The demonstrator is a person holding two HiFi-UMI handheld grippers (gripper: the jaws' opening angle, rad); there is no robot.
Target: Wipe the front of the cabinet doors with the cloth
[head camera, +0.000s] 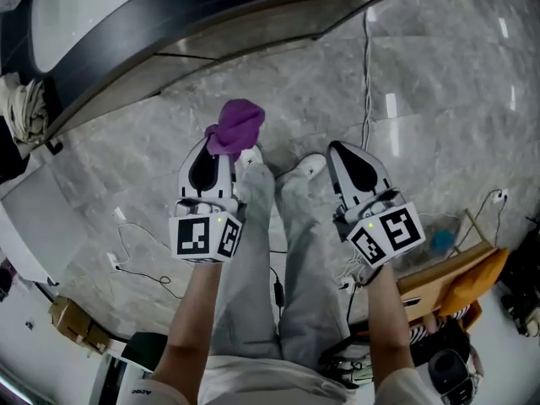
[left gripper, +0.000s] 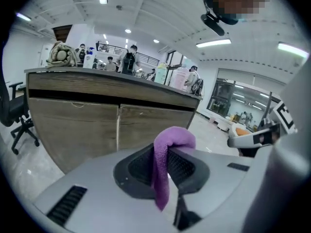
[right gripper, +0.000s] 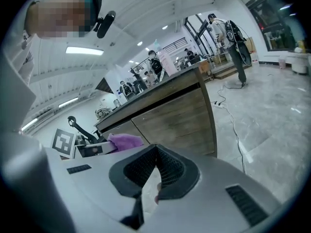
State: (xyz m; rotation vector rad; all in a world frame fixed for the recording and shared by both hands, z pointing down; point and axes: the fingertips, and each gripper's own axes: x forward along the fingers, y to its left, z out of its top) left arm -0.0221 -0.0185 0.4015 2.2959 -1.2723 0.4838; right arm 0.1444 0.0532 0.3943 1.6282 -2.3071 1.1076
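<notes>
A purple cloth (head camera: 234,126) is pinched in my left gripper (head camera: 221,152), bunched above the jaw tips; in the left gripper view the cloth (left gripper: 167,149) hangs between the shut jaws. The wooden cabinet doors (left gripper: 92,130) stand ahead of the left gripper, under a dark counter top, some way off. My right gripper (head camera: 348,154) is held beside the left, jaws shut with nothing between them; in the right gripper view it (right gripper: 154,152) faces the cabinet doors (right gripper: 175,123) at an angle, with the purple cloth (right gripper: 125,141) at its left.
The counter (head camera: 211,15) curves across the top of the head view above a grey marble floor (head camera: 422,83). A white cable (head camera: 367,83) runs along the floor. An office chair (left gripper: 14,115) stands left of the cabinet. People stand behind the counter (left gripper: 129,59).
</notes>
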